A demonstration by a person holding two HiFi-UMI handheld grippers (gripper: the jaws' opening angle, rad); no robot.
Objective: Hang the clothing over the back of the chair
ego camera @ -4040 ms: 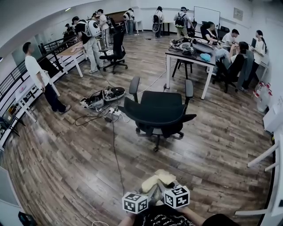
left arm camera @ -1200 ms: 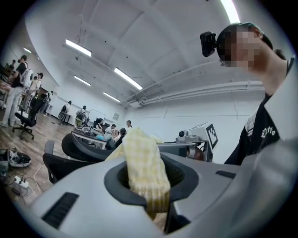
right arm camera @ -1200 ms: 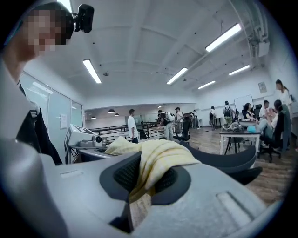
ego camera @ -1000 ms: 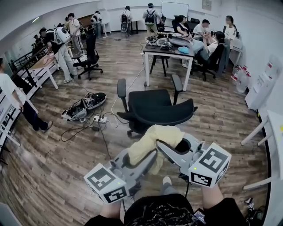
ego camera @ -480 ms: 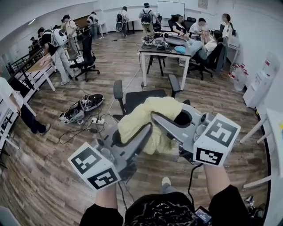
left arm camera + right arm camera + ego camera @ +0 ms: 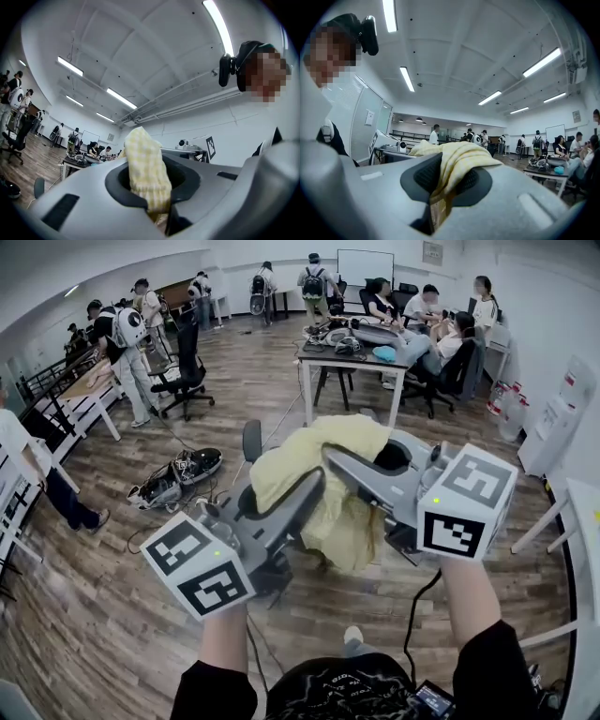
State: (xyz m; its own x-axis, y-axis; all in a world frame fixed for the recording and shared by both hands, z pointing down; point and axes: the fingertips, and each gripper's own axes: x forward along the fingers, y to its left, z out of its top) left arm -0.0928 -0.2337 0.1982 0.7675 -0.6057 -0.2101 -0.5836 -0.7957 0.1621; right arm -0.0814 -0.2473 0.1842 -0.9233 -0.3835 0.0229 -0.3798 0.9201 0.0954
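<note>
The yellow checked garment [image 6: 352, 517] is clamped by the left tongs [image 6: 314, 486] and the right tongs [image 6: 335, 458] and held raised; the chair [image 6: 251, 441] is mostly hidden behind it.

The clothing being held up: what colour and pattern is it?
Pale yellow clothing with a fine white check, clearest in the left gripper view.

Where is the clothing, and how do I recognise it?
In the head view, look mid-frame, nearer than the white-legged table. The pale yellow checked cloth garment hangs bunched between the left gripper and right gripper, each shut on it; it alone is soft and yellow among grey plastic.
</note>
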